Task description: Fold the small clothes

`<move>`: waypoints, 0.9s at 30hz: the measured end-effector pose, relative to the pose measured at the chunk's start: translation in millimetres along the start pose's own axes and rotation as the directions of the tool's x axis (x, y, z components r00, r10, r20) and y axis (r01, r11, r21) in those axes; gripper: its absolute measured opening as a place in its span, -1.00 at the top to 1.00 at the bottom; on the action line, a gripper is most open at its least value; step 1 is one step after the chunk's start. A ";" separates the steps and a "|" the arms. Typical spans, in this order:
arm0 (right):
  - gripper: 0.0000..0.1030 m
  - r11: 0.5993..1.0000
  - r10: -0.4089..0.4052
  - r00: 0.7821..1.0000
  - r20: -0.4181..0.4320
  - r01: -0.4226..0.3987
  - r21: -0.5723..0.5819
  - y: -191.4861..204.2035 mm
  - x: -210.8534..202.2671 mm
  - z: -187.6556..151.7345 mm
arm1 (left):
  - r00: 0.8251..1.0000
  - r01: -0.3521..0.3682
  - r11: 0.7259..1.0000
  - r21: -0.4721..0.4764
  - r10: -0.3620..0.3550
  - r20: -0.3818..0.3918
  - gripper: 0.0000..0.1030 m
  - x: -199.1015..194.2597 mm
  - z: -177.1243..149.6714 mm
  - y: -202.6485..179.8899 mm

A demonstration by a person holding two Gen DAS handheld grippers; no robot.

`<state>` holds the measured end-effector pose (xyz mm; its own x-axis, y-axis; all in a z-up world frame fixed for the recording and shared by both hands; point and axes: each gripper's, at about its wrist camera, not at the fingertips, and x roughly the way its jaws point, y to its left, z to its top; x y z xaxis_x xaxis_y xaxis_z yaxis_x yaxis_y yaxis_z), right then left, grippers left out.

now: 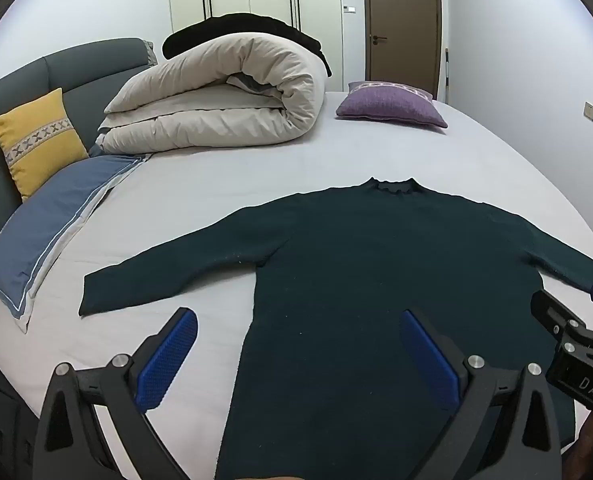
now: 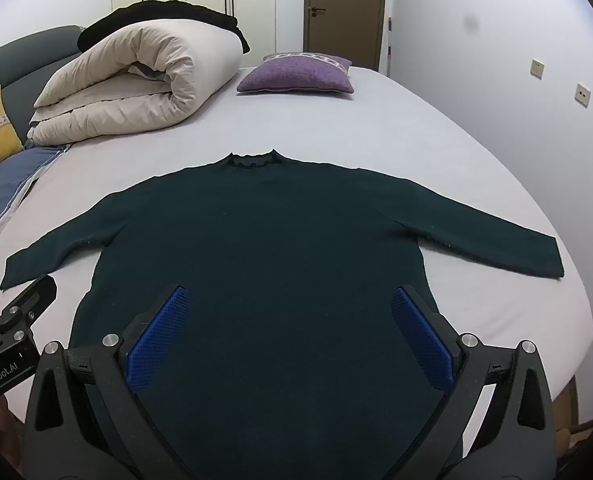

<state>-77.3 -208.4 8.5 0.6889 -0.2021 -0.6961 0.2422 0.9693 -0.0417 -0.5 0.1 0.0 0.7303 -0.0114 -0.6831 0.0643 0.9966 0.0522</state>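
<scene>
A dark green long-sleeved sweater [image 1: 376,248] [image 2: 272,232] lies flat on the pale bed sheet [image 1: 224,168], collar away from me, both sleeves spread out sideways. My left gripper [image 1: 298,320] hovers open above the sweater's lower left edge, blue pads wide apart, nothing between them. My right gripper [image 2: 290,300] hangs open over the lower body of the sweater, also holding nothing. The right gripper [image 1: 576,344] shows at the right edge of the left wrist view. In the right wrist view the left gripper's body edges in at far left.
A rolled cream duvet [image 1: 224,96] with a black garment [image 1: 248,26] on top lies at the back left. A purple cushion [image 1: 390,106] sits at the far side, a yellow cushion [image 1: 36,140] and blue pillow [image 1: 52,220] by the grey headboard. The bed edge curves off on the right.
</scene>
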 end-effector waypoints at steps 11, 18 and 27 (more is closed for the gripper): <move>-1.00 1.000 0.005 1.000 0.002 -0.005 0.005 1.0 -2.5 -1.0 | 1.000 -0.006 1.000 0.002 0.006 0.005 -1.00 -1.8 1.3 -0.9; -1.00 1.000 0.007 1.000 0.003 -0.007 0.010 -0.2 0.6 0.1 | 1.000 -0.006 1.000 -0.002 0.006 0.006 -1.00 0.9 1.4 -2.7; -1.00 1.000 0.011 1.000 0.002 -0.011 0.013 -3.1 -3.1 -3.3 | 1.000 -0.006 1.000 -0.001 0.006 0.010 -1.00 -2.1 4.3 -3.0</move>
<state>-82.5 -210.3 8.5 0.6932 -0.1913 -0.6949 0.2429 0.9697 -0.0247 0.7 -3.2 4.4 0.7375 -0.0061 -0.6753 0.0593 0.9967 0.0557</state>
